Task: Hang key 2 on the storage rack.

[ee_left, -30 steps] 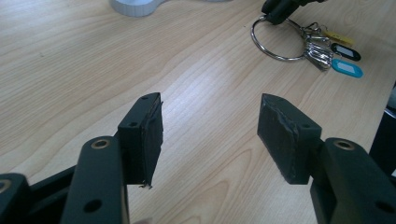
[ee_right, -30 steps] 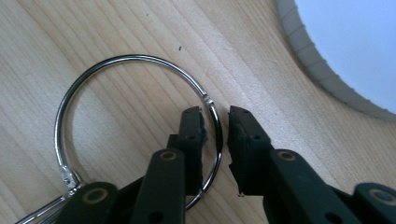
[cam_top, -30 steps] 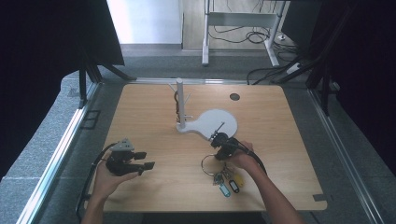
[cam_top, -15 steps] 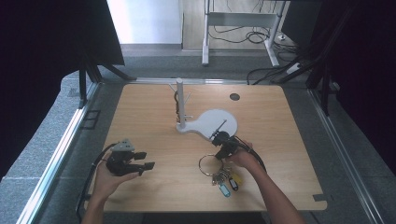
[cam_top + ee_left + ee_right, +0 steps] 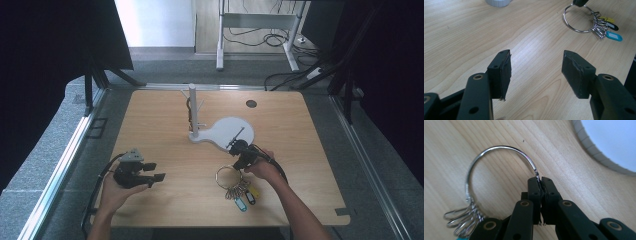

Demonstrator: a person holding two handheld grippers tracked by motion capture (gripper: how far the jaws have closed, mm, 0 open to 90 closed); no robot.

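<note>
A large steel key ring lies on the wooden table, with several keys and a blue tag and a yellow tag bunched at its near side. My right gripper is shut on the ring's wire. In the right gripper view the jaws pinch the ring at its right side. My left gripper is held at the table's front left. Its jaws stand wide open with nothing between them, and the ring and blue tag lie farther off.
A white stand has a flat rounded base and an upright post with side pegs. It sits mid-table just beyond the right gripper. Its base edge shows close by. A dark round hole is at the far right.
The right hand has edged slightly at the ring. The left hand and its gripper have stayed still.
</note>
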